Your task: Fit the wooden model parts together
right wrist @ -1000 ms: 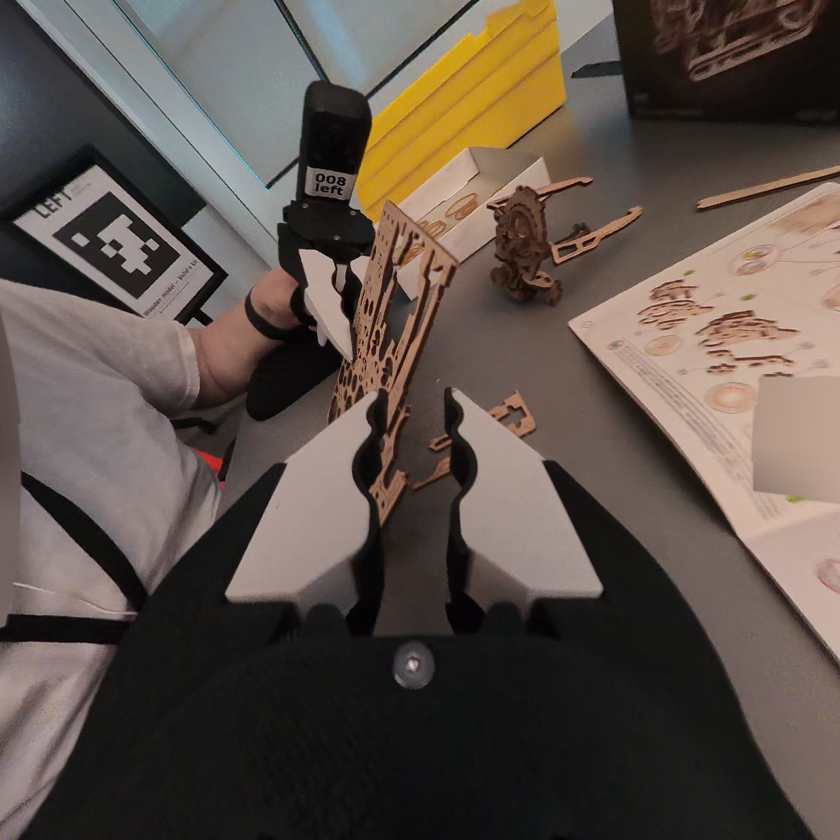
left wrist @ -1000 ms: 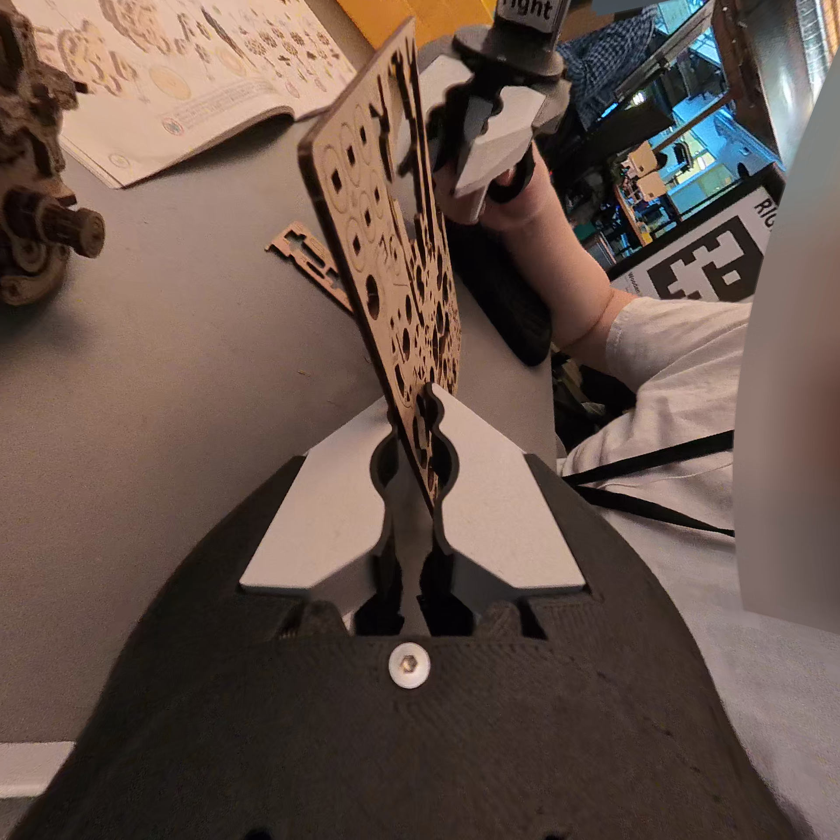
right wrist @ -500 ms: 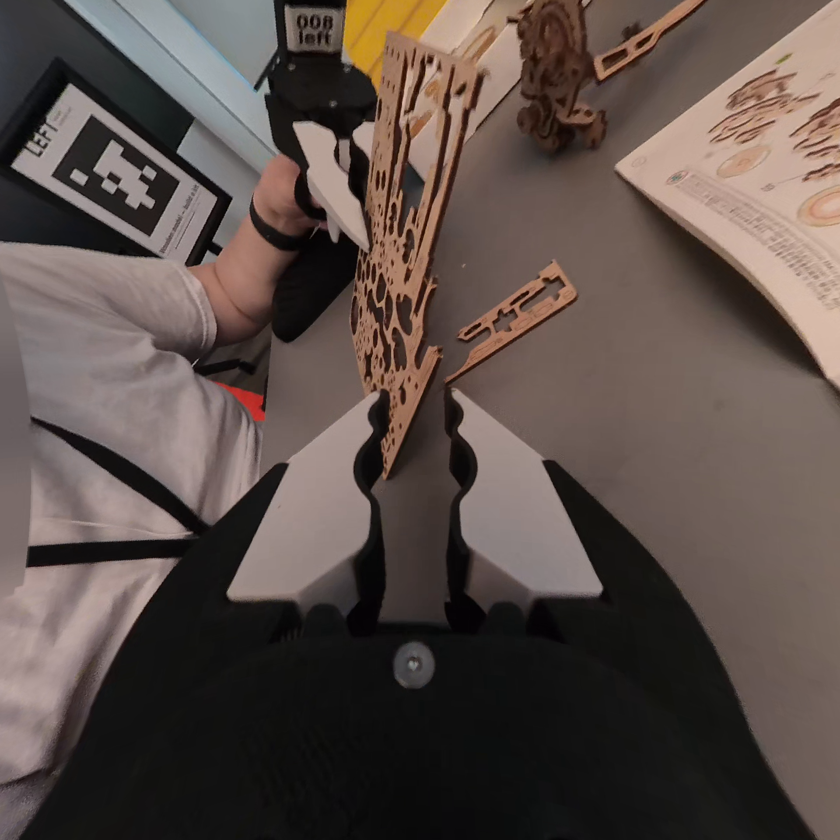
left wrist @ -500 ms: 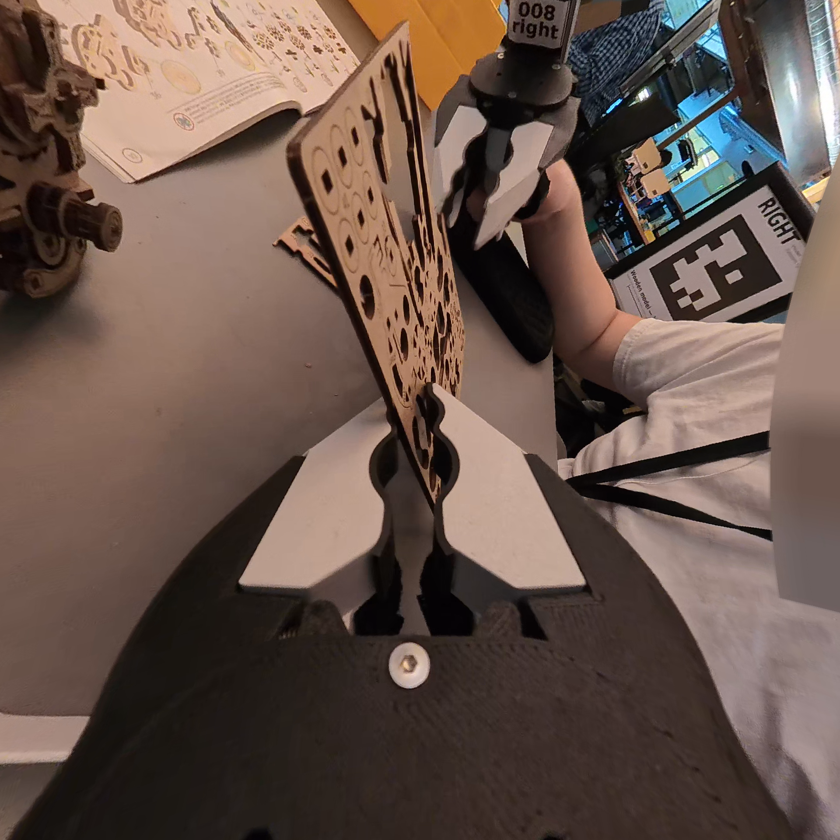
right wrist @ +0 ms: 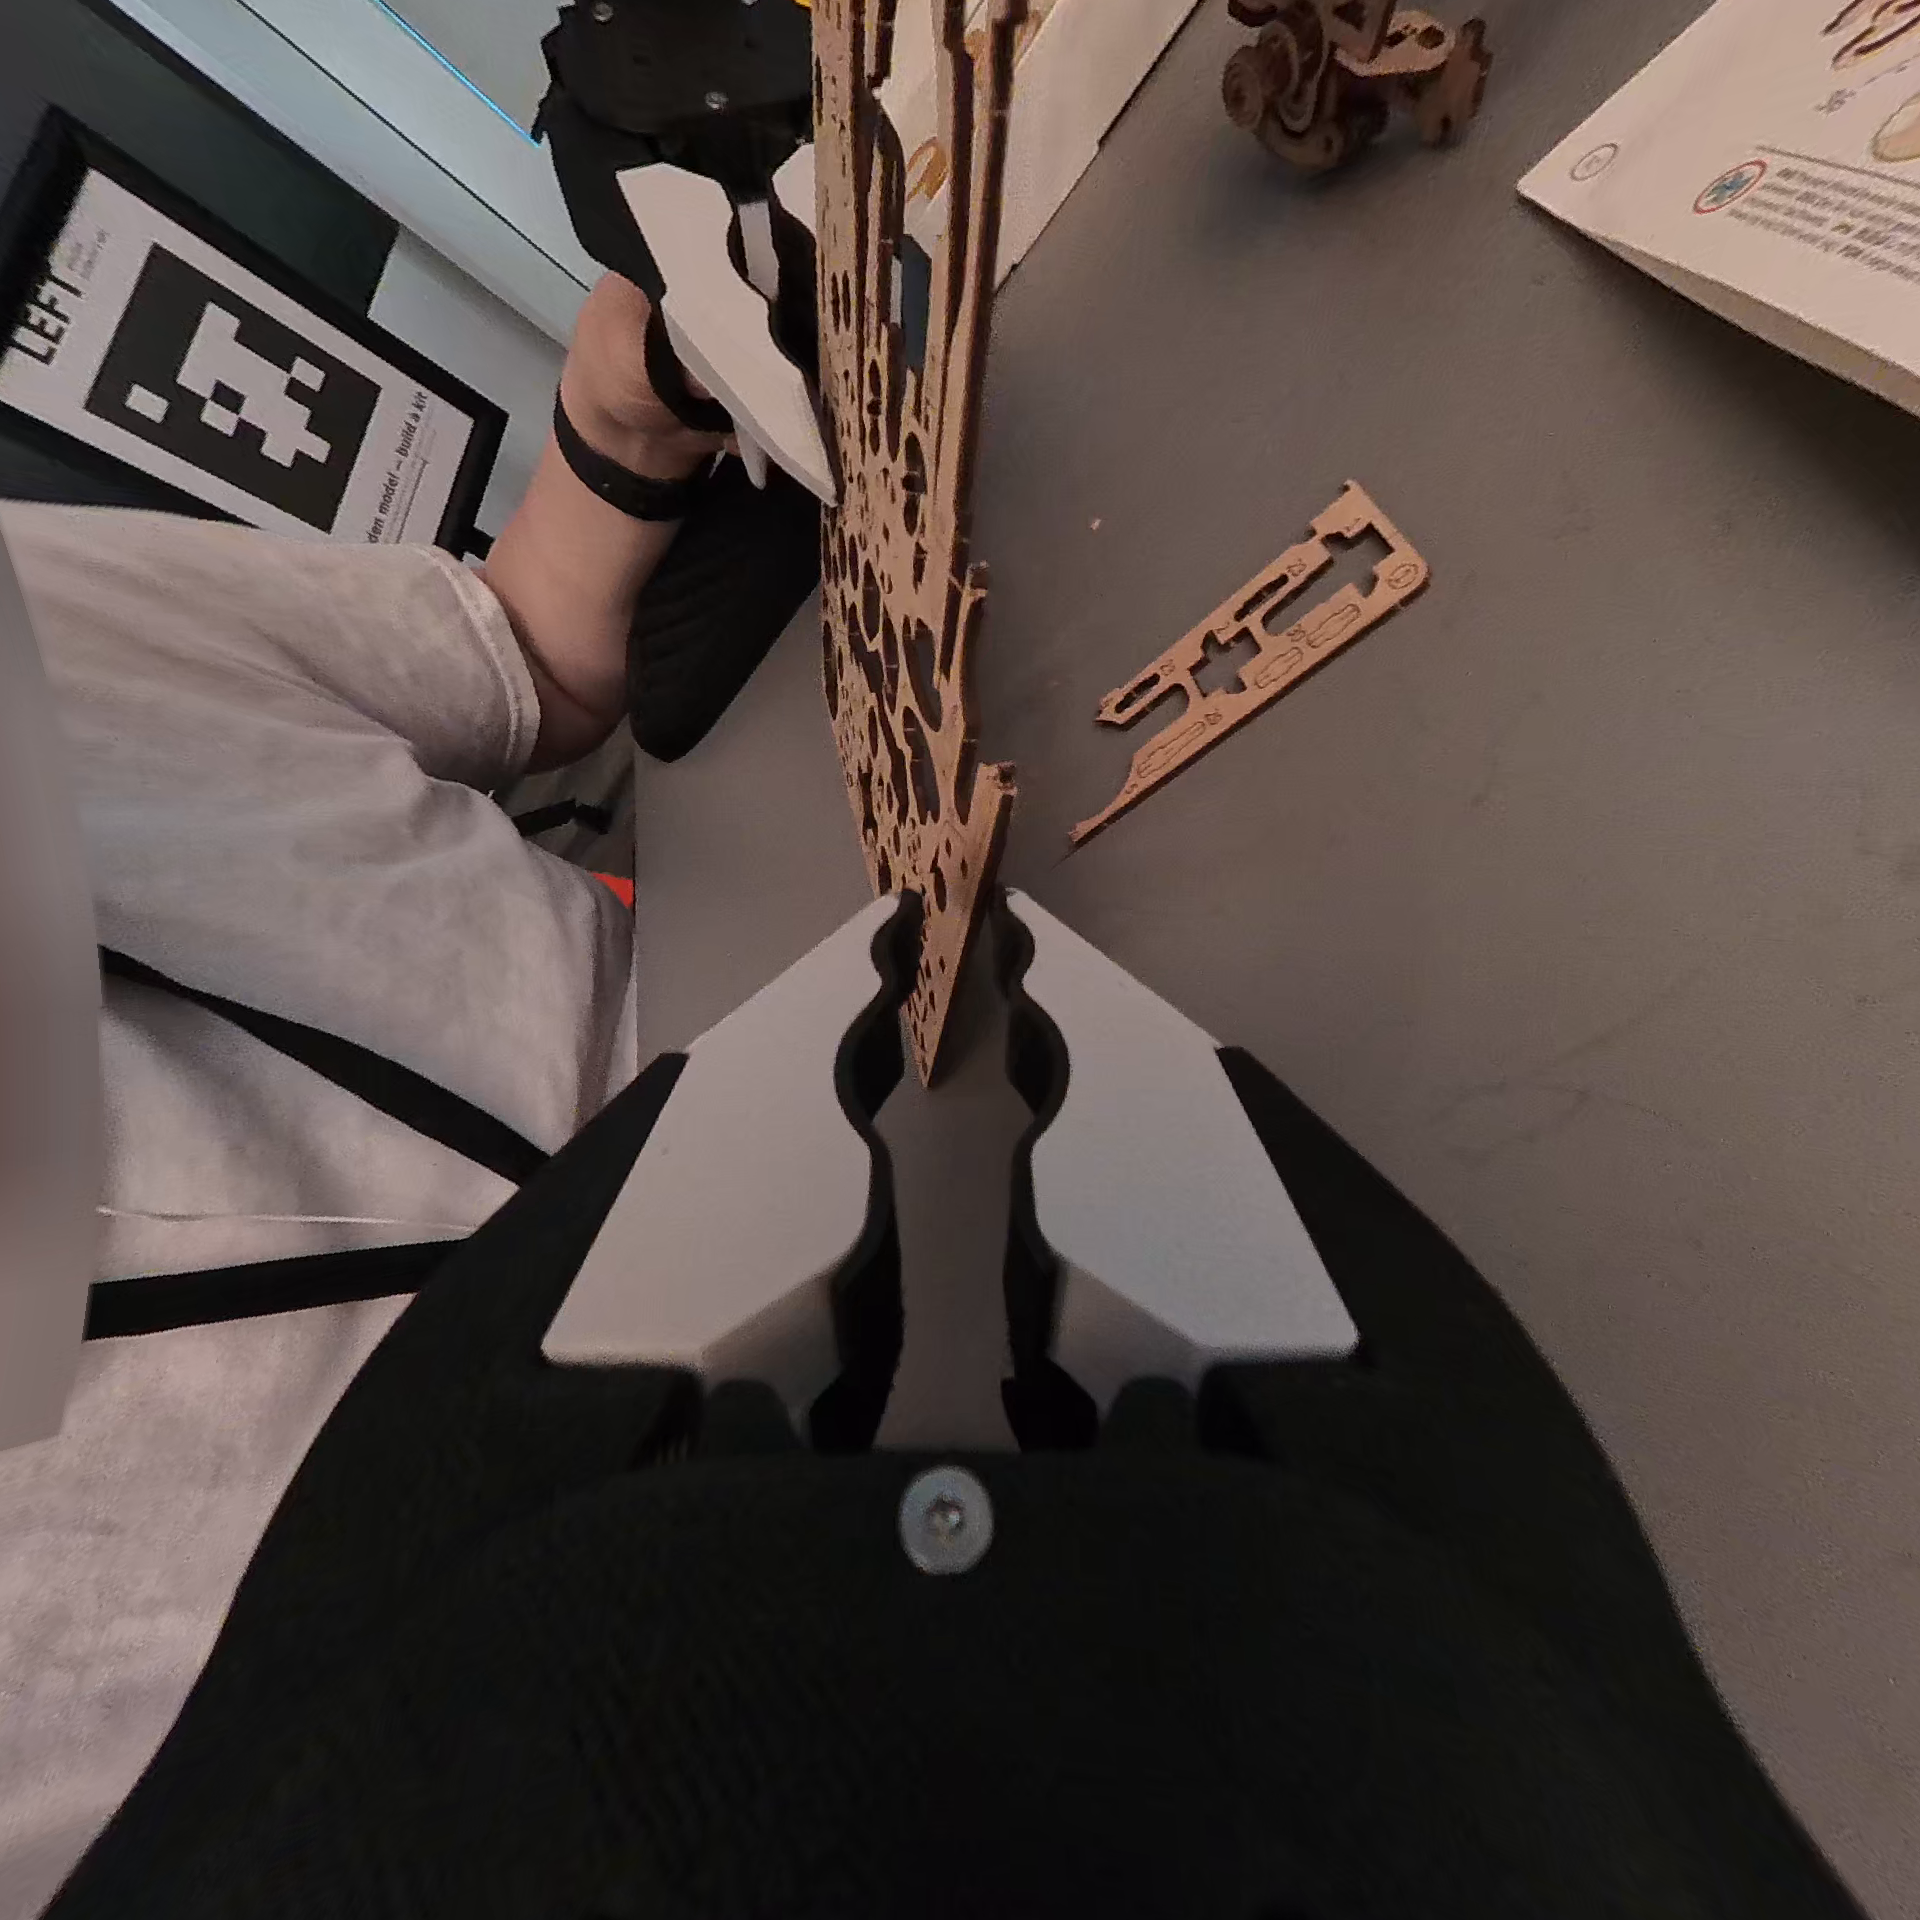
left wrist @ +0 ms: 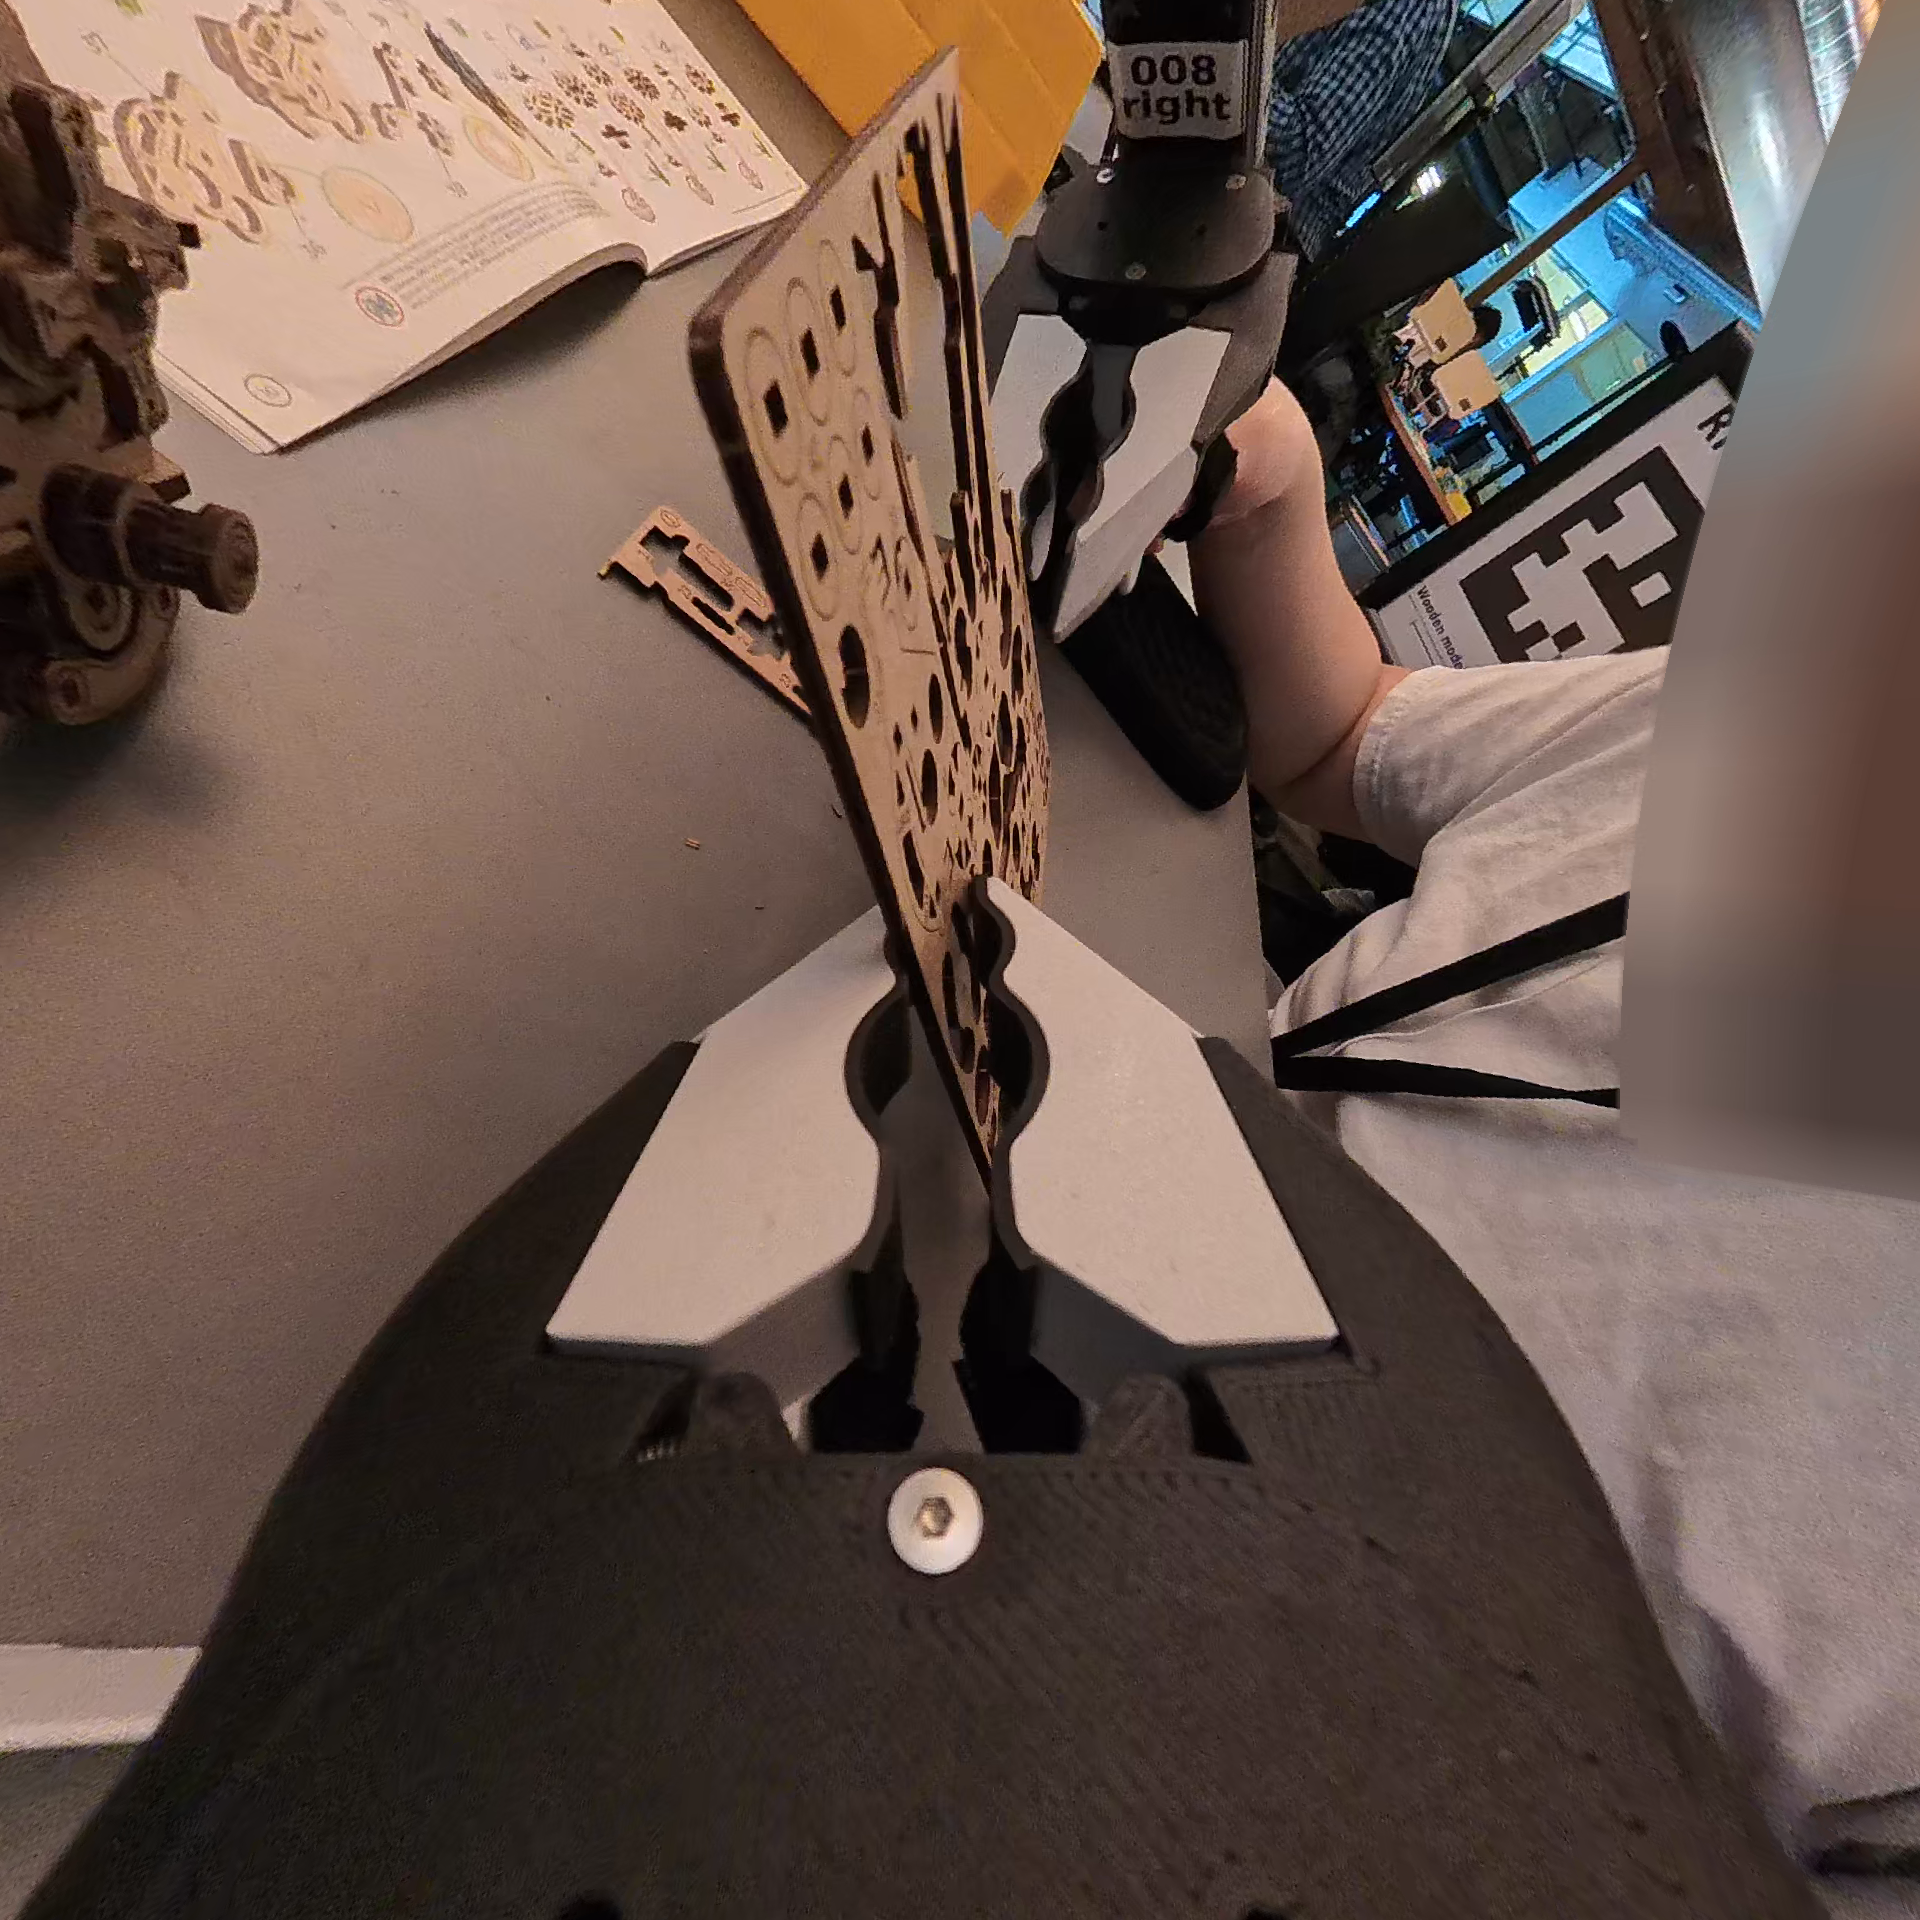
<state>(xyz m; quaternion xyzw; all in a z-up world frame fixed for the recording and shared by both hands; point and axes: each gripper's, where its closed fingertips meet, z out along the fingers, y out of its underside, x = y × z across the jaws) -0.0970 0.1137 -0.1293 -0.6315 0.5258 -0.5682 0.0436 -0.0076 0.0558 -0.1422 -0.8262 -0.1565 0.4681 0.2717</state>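
Note:
My left gripper [left wrist: 940, 914] is shut on the lower corner of a laser-cut wooden parts sheet [left wrist: 862, 499] and holds it upright above the grey table [left wrist: 416, 935]. In the right wrist view the sheet [right wrist: 904, 644] runs away from me, and its pointed near end sits between the fingers of my right gripper [right wrist: 956, 899]. Those jaws are narrowly open around it, with a thin gap showing. The right gripper [left wrist: 1081, 582] also shows behind the sheet in the left wrist view. The left gripper [right wrist: 800, 457] shows at the sheet's far side.
A small wooden offcut [right wrist: 1268, 644] lies flat on the table beside the sheet. A partly built wooden model [left wrist: 73, 499] stands at the left. An open instruction booklet [left wrist: 416, 177], a yellow box [left wrist: 935, 94] and a white box [right wrist: 1049, 114] lie farther back. The person's torso is close by. Some 12 cm of space lies between my two pairs of fingers.
My right gripper moved in along the sheet until its pointed end came between the fingers, and its jaws narrowed. My left gripper kept its hold and tilted the sheet more upright.

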